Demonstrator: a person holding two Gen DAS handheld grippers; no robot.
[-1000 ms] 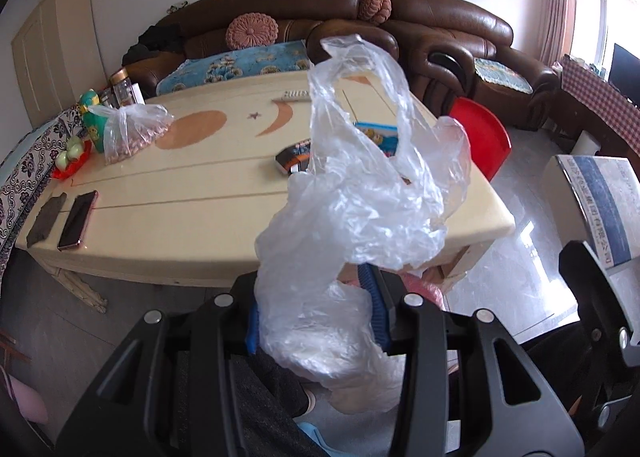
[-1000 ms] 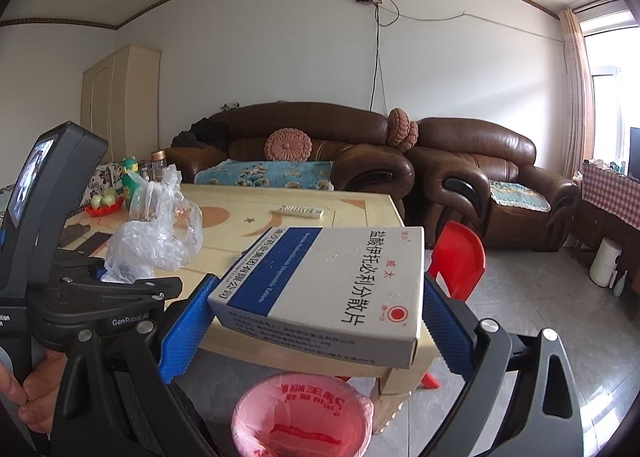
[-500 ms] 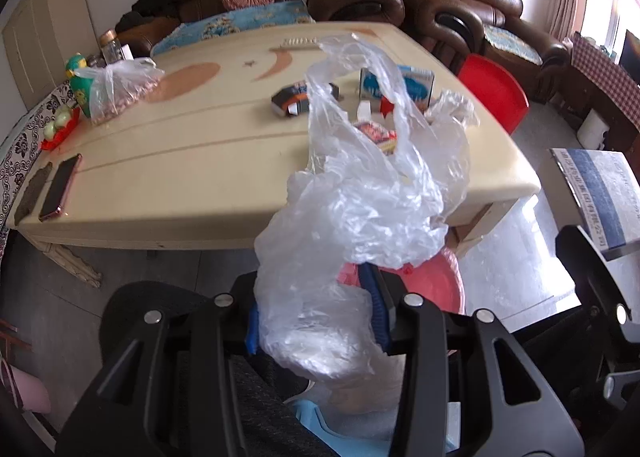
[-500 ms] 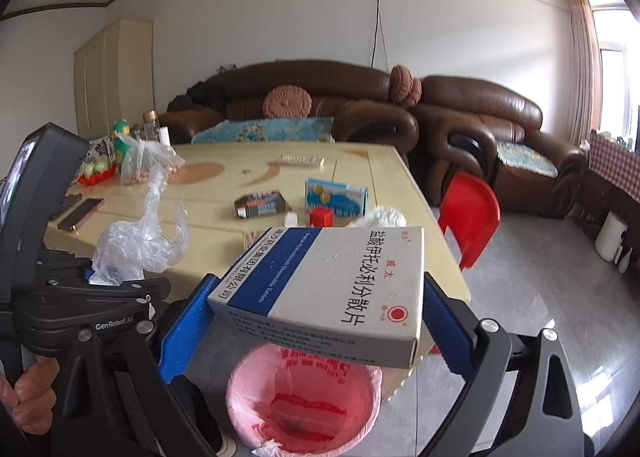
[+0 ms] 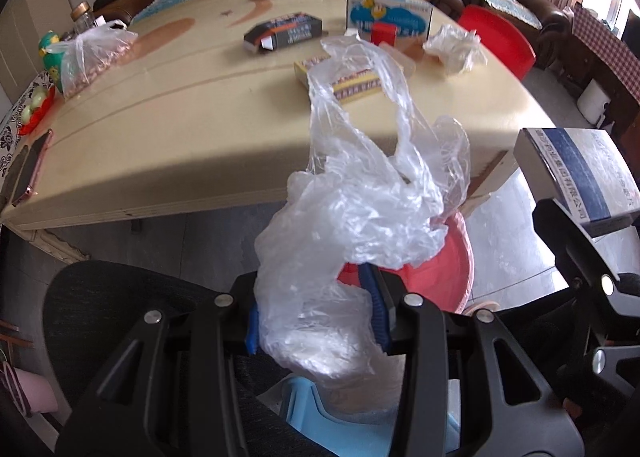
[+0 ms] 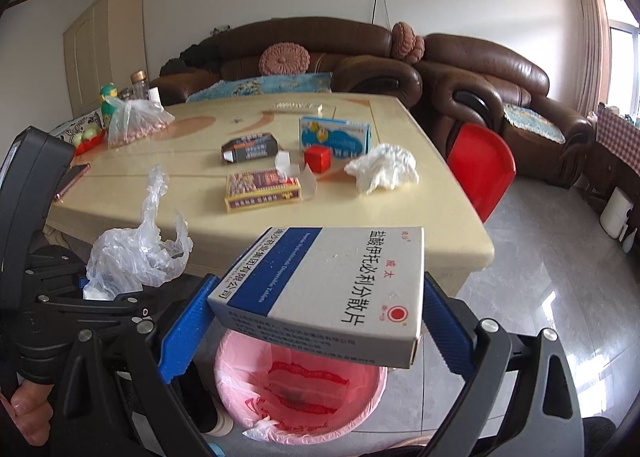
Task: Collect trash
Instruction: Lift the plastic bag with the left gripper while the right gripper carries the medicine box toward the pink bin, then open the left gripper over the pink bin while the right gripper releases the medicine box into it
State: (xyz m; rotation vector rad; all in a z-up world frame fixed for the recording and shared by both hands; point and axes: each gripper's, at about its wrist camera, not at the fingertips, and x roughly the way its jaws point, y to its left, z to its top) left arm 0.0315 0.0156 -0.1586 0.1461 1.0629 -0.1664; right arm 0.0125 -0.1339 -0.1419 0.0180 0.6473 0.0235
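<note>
My left gripper [image 5: 316, 317] is shut on a crumpled clear plastic bag [image 5: 360, 217], which stands up in front of the lens; the same bag [image 6: 136, 253] shows at the left of the right wrist view. My right gripper [image 6: 316, 321] is shut on a white and blue medicine box [image 6: 332, 289], held flat above the pink-lined trash bin [image 6: 300, 393]. In the left wrist view the bin [image 5: 432, 269] sits on the floor just behind the bag, and the box [image 5: 580, 173] is at the right edge.
On the cream table [image 6: 192, 193] lie a yellow-red box [image 6: 262, 189], a dark box [image 6: 250, 147], a blue box [image 6: 334, 135], a red cube [image 6: 318, 159], crumpled tissue [image 6: 382, 171], a bagged snack [image 6: 136, 121] and a phone [image 6: 72, 179]. A red chair [image 6: 480, 169] stands at the table's right.
Both grippers have sunk and tipped downward with their loads. The tabletop items and the pink bin have come into fuller view. Neither grip has changed.
</note>
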